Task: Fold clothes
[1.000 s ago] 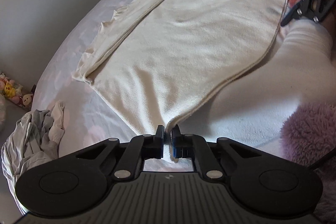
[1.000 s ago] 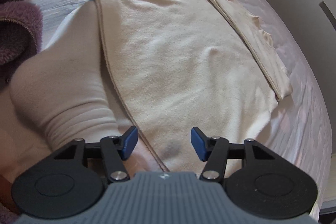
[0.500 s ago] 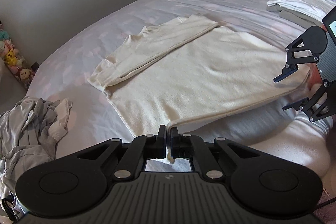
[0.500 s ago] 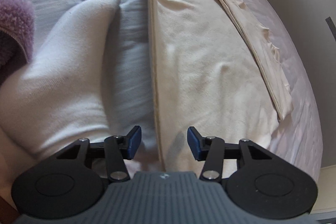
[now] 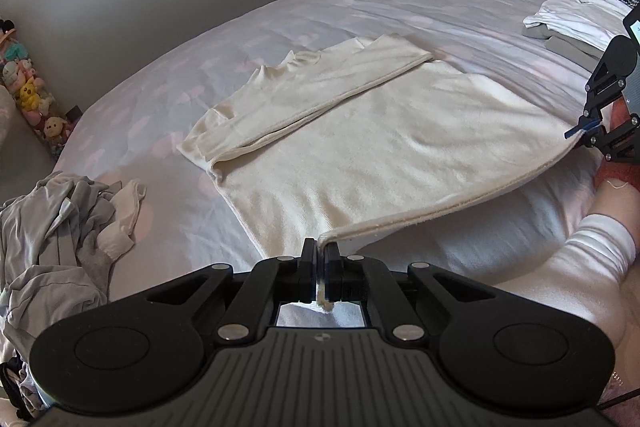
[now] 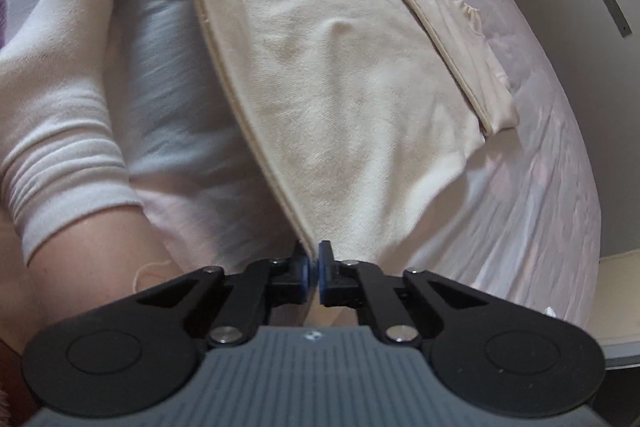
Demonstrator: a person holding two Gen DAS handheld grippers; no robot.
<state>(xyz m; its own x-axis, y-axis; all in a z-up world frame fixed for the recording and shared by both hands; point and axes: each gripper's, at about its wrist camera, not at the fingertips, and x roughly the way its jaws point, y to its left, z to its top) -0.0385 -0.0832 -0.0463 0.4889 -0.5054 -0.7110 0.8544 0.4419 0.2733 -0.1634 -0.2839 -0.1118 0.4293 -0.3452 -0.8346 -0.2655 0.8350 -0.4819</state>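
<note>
A cream garment lies spread on the bed, with one side folded over along its far edge. My left gripper is shut on one near corner of its hem and holds it a little above the bed. My right gripper is shut on the other near corner; it also shows at the right edge of the left wrist view. The hem hangs taut between the two grippers. The garment fills the right wrist view.
The bed sheet is pale lilac. A heap of grey and white clothes lies at the left. A stack of folded clothes sits at the far right. A leg in a white sock lies beside the hem. Plush toys line the wall.
My right gripper has shut on the hem corner; it was open around the edge before. Both grippers have lifted the near hem off the bed.
</note>
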